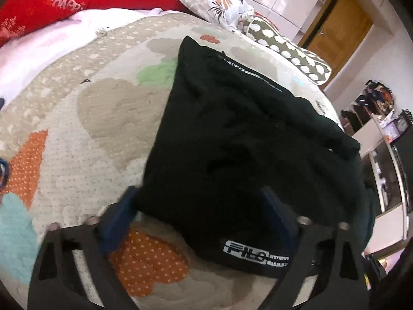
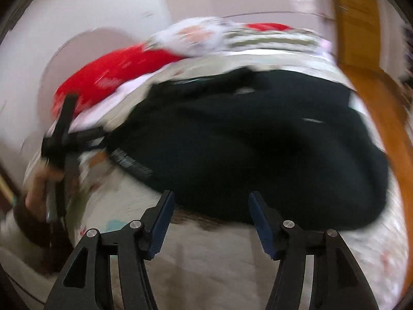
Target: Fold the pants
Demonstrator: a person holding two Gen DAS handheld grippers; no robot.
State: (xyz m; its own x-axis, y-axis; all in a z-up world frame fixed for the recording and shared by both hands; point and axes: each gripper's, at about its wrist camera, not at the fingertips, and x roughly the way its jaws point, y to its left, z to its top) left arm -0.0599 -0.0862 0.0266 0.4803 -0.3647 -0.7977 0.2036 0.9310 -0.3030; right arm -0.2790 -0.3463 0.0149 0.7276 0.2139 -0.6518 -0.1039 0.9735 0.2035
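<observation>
pants [image 1: 232,142] folded on bedspread [image 1: 77,129], right claw [image 2: 210,222] gaping.

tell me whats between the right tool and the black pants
Only bare quilted bedcover: in the right wrist view the right tool stands open just short of the black pants, with nothing between its pads.

Black gripper [image 2: 210,204]; blue pads [image 2: 161,224]; silver screws

Black pants [image 1: 247,139] with white lettering lie folded in a compact bundle on the patterned quilt [image 1: 77,134].
</observation>
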